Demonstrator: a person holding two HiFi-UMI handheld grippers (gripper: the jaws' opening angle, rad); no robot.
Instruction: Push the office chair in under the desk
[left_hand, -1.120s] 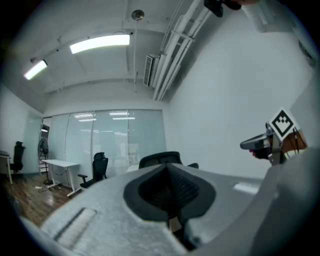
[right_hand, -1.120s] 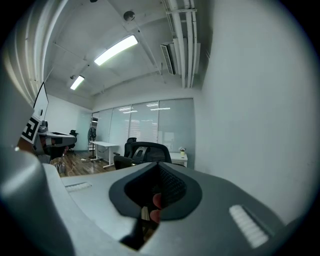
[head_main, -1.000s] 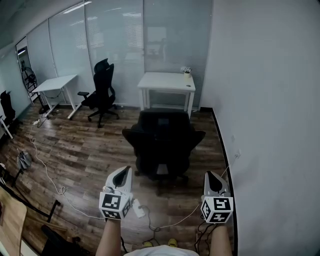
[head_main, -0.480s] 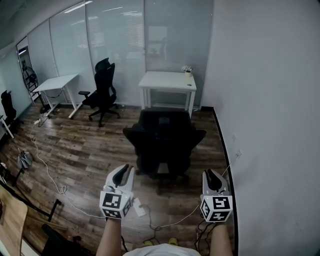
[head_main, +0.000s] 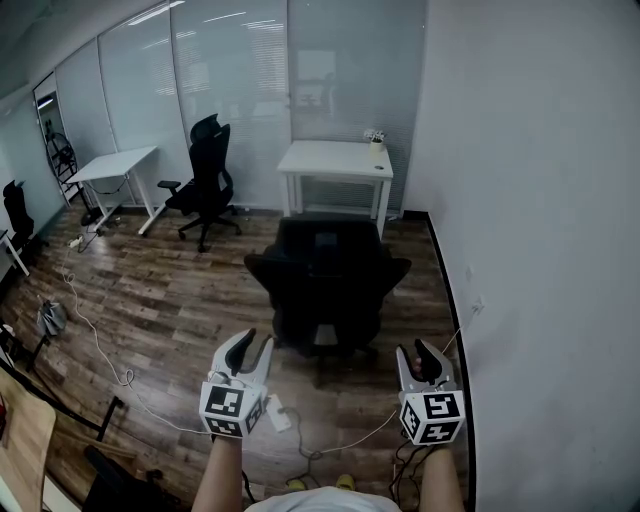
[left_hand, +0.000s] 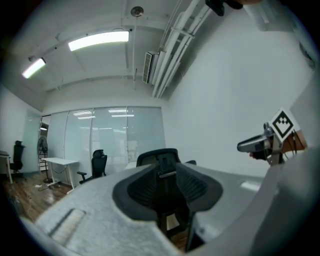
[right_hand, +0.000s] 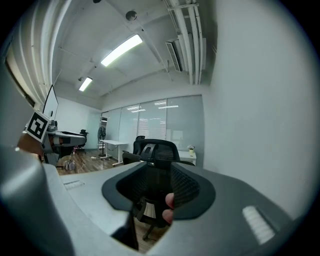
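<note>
The black office chair (head_main: 328, 285) stands on the wood floor with its back toward me, in front of the white desk (head_main: 337, 160) by the glass wall. My left gripper (head_main: 250, 346) and right gripper (head_main: 418, 356) are held level just short of the chair, one on each side of it, touching nothing. Both have just been opening, and their jaws stand apart with nothing between them. In the left gripper view the chair's backrest (left_hand: 159, 157) shows between the jaws, with the right gripper (left_hand: 257, 145) off to the side. The right gripper view frames the chair (right_hand: 155, 150) too.
A second black chair (head_main: 205, 180) and another white desk (head_main: 112, 166) stand at the back left. White cables (head_main: 95, 340) trail over the floor to my left and near my feet. A plain white wall (head_main: 530, 250) runs close along the right side.
Both grippers' jaws have gone from shut to parted. The hands and the chair have stayed where they were.
</note>
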